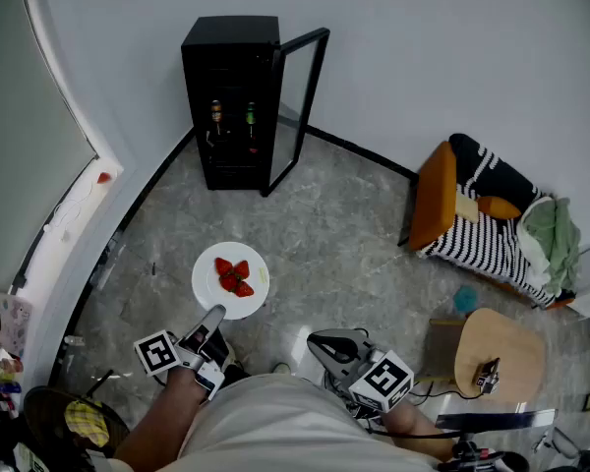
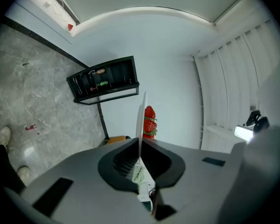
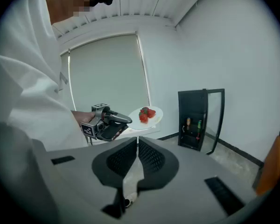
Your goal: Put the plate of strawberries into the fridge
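Observation:
A white plate (image 1: 209, 285) with a few red strawberries (image 1: 234, 276) hangs over the grey floor, some way in front of the small black fridge (image 1: 231, 101). The fridge's glass door (image 1: 301, 106) stands open to the right, and bottles show on a shelf. My left gripper (image 1: 216, 314) is shut on the plate's near rim. In the left gripper view the plate (image 2: 140, 120) is edge-on between the jaws, with the strawberries (image 2: 150, 122) to its right. My right gripper (image 1: 322, 342) is low at the right, shut and holding nothing. Its view shows the plate (image 3: 154, 117) and the fridge (image 3: 195, 120).
An orange chair (image 1: 436, 197) with a striped cushion and a green cloth stands at the right wall. A round wooden table (image 1: 500, 352) is near my right side. A white sill (image 1: 74, 209) runs along the left wall. The person's shoes (image 2: 4, 135) are on the floor.

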A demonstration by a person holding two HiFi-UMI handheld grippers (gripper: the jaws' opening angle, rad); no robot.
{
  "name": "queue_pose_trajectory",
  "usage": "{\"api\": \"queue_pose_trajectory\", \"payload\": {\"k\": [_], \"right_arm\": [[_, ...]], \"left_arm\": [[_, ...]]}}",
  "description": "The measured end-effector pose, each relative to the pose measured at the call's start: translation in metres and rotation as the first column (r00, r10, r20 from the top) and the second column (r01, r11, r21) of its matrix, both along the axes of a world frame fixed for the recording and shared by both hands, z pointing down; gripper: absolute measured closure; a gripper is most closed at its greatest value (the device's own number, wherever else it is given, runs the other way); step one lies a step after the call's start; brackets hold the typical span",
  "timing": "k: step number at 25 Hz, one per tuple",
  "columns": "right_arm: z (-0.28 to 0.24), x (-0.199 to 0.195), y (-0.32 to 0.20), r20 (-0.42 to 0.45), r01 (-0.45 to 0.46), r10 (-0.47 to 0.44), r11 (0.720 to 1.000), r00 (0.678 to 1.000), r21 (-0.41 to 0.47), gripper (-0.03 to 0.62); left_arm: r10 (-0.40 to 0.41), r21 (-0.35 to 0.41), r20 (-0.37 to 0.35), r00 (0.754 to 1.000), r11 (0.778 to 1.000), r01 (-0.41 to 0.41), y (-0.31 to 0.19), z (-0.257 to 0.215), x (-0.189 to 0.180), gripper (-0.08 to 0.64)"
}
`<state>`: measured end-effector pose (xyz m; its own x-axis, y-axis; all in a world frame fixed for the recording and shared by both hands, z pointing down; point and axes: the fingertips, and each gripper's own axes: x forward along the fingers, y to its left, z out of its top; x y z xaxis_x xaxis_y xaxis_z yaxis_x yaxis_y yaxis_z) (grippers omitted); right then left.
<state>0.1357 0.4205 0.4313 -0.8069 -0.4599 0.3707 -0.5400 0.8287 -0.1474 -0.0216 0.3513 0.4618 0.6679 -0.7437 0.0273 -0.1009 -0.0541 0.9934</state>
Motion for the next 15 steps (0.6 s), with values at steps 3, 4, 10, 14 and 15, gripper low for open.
{"api": "queue_pose_trajectory", "payload": {"k": [3, 4, 10, 14, 15], "right_arm": [[0.003, 0.015, 0.002, 0.002, 0.004, -0.004, 1.000, 1.000, 0.004, 0.568], [0.005, 0.020, 0.004, 0.010, 0.004, -0.004, 1.000, 1.000, 0.001, 0.568], [0.012, 0.034, 0.006, 0.024, 0.032, -0.032, 0.999, 0.999, -0.013, 0.569], [0.016, 0.028, -0.017, 0.028, 0.028, -0.027, 0.999, 0.999, -0.018, 0.568], [0.017, 0.025, -0.024, 0.027, 0.029, -0.029, 0.999, 0.999, -0.016, 0.568]], "left_arm": [[-0.017, -0.013, -0.008, 1.000, 1.000, 0.017, 0.005, 0.003, 0.013, 0.537], [-0.022, -0.017, -0.010, 1.000, 1.000, 0.022, 0.008, 0.003, 0.018, 0.537], [-0.051, -0.034, 0.000, 0.999, 0.998, 0.051, 0.017, 0.008, 0.028, 0.537], [-0.050, -0.050, 0.013, 0.999, 0.997, 0.050, -0.001, 0.015, 0.020, 0.535], [-0.049, -0.050, 0.015, 0.999, 0.998, 0.050, -0.009, 0.017, 0.017, 0.537]]}}
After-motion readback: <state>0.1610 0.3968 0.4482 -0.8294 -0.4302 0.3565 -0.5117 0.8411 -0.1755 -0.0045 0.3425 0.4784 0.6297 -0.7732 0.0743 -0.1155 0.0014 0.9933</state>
